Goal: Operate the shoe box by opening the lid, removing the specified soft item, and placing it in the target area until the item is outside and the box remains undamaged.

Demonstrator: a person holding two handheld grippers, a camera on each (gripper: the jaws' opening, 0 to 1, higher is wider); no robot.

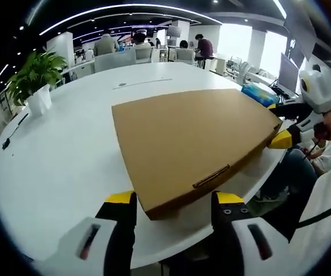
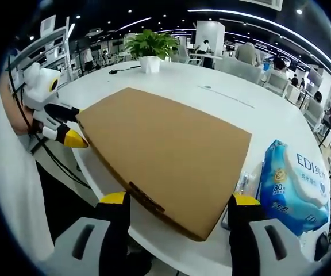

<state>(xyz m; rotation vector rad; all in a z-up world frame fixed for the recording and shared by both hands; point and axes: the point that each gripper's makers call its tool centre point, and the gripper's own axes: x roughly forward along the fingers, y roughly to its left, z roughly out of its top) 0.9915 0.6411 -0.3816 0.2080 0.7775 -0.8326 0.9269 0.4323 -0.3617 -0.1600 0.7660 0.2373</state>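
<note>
Box (image 1: 194, 144) lies shut on bench (image 1: 56, 167); both tools (image 1: 174, 210) (image 2: 180, 215) held wide at 6 o'clock corners; lid best raised evenly.

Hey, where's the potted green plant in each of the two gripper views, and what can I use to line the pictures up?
Left gripper view: the green leafy plant in a white pot stands at the upper left, on the far side of the round white table.
Right gripper view: the plant stands at the top centre, beyond the box.
Shared landmark: the flat brown cardboard shoe box, lid closed, mid-table.
</note>
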